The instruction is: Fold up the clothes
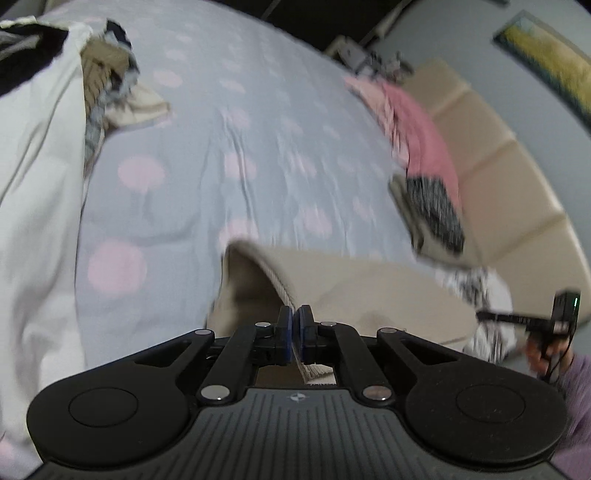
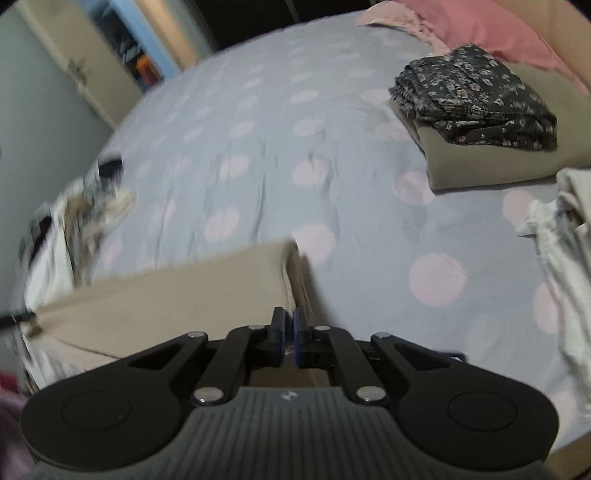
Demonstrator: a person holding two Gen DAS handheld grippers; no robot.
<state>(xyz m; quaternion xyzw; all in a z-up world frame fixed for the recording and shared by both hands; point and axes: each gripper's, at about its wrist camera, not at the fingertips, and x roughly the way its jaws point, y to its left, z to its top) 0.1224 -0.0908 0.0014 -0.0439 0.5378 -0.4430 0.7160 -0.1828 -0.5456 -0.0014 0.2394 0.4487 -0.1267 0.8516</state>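
A beige garment (image 1: pixel 354 284) hangs stretched above the bed between both grippers. My left gripper (image 1: pixel 294 320) is shut on its ribbed hem, which runs up and away from the blue pads. My right gripper (image 2: pixel 289 325) is shut on the other corner of the same beige garment (image 2: pixel 173 295), which spreads out to the left in the right wrist view. The right gripper (image 1: pixel 554 317) also shows at the right edge of the left wrist view, held by a hand in a purple sleeve.
The bed sheet (image 2: pixel 295 147) is light blue with pink dots. A folded dark floral garment (image 2: pixel 476 99) lies on a folded olive one (image 2: pixel 517 162) at the far right. Pink bedding (image 2: pixel 480 33) lies behind. Unfolded clothes are heaped at the left (image 1: pixel 37 166) and right (image 2: pixel 561 240).
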